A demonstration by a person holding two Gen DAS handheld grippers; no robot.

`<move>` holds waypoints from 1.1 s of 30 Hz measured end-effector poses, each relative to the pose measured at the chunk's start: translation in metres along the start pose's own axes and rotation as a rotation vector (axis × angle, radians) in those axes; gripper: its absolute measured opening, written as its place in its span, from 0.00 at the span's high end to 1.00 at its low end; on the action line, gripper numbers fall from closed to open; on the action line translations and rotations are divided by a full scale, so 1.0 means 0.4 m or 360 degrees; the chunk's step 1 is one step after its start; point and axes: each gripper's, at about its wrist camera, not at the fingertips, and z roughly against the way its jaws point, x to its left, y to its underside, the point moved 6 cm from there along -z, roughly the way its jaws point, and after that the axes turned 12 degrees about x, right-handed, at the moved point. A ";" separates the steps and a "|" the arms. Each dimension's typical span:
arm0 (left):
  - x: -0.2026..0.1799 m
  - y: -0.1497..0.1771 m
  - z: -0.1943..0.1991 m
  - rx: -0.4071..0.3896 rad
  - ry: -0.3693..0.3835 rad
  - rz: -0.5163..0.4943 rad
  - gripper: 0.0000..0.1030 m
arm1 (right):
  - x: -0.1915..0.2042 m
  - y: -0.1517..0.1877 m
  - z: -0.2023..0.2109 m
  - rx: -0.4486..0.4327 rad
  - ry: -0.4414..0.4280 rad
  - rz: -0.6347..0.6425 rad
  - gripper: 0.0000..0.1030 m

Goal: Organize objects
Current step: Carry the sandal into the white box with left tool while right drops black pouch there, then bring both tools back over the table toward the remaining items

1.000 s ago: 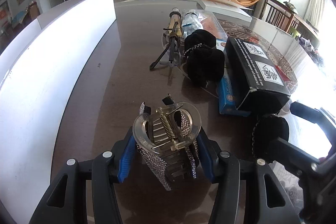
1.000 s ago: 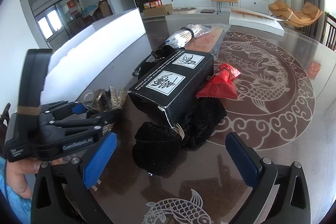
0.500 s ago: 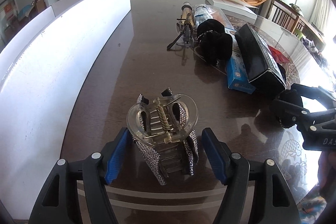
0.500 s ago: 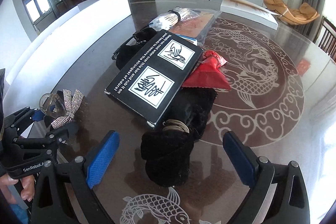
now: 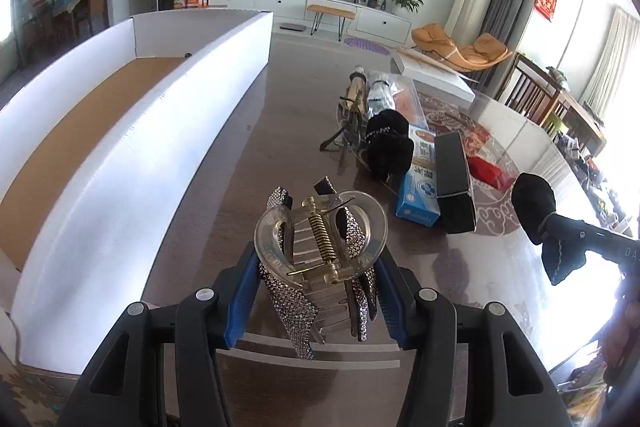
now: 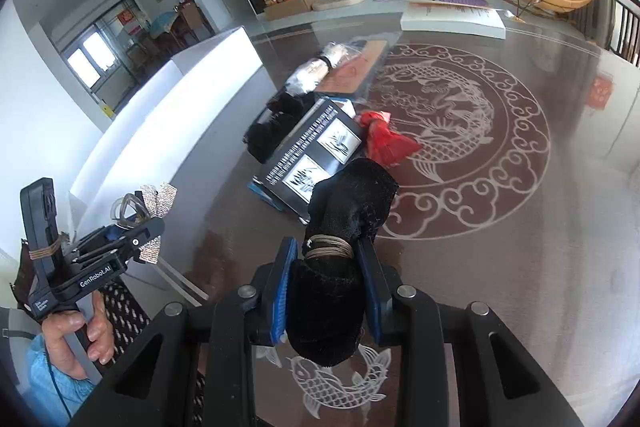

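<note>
A clear hair claw clip (image 5: 320,239) with a rhinestone bow sits between the blue pads of my left gripper (image 5: 316,267). The jaws are closing and the pads press its sides; it hangs above the dark table (image 5: 248,163). In the right wrist view, my right gripper (image 6: 326,247) has its jaws closing tight on a black velvet pouch (image 6: 352,195) tied with a cord, held clear of the table. The same pouch (image 5: 534,201) shows at the right of the left wrist view. The left gripper (image 6: 120,227) appears at the left of the right wrist view, in a hand.
A long white box (image 5: 120,167) with a brown bottom runs along the table's left side. In the middle lie a black carton (image 5: 454,171), a blue box (image 5: 418,187), a red packet (image 5: 488,171), another black pouch (image 5: 388,143) and bagged items (image 6: 320,67). A flat white box (image 6: 452,17) lies farther back.
The right gripper has shut on the black pouch and lifted it off the table. The left gripper loosened around the hair clip, gripped it again and rose, bringing the white box's inside into view.
</note>
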 end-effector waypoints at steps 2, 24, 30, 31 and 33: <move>0.051 -0.032 0.073 -0.0078 0.0008 0.0078 0.48 | 0.093 -0.051 0.015 -0.0051 -0.0103 0.0095 0.70; 0.507 -0.109 0.145 0.0000 -0.0462 0.0477 0.37 | 0.682 -0.296 -0.313 0.0057 -0.0386 0.0564 0.26; 0.279 -0.112 0.218 -0.0167 -0.0412 0.0241 0.13 | 0.405 -0.217 -0.151 -0.0194 -0.0051 0.0495 0.12; 0.239 -0.111 0.222 -0.0189 -0.0407 0.0203 0.12 | 0.352 -0.198 -0.134 -0.0202 -0.0005 0.0457 0.12; 0.173 -0.112 0.223 -0.0208 -0.0389 0.0138 0.12 | 0.255 -0.164 -0.106 -0.0207 0.0064 0.0370 0.12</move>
